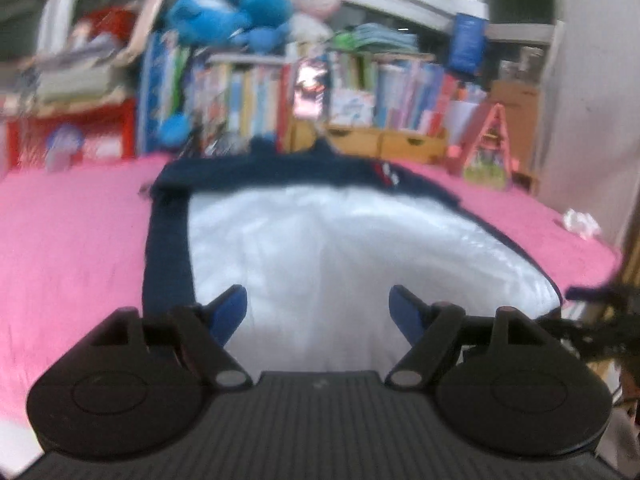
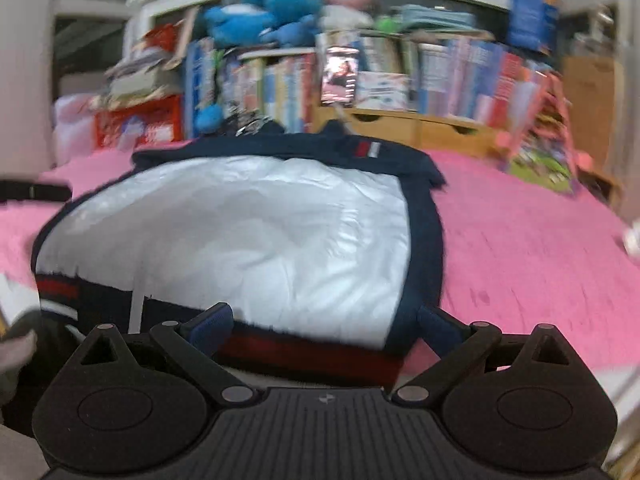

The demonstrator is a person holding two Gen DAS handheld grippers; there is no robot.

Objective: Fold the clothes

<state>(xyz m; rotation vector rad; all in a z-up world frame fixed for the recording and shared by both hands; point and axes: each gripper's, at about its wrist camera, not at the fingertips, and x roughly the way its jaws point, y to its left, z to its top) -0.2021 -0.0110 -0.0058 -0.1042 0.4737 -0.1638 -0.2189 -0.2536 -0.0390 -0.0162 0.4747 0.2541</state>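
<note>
Blue-padded, the left hand-held gripper (image 1: 318, 312) and right hand-held gripper (image 2: 324, 328) hang released and empty at lower frame, apparently poised over the garment's (image 2: 248, 240) near hem; it lies flat mid-frame on the pink bed (image 2: 520, 248), ready for folding.

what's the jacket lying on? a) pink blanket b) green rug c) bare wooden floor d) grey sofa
a: the navy and white jacket lies spread on a pink blanket that shows on both sides of it in both wrist views.
</note>
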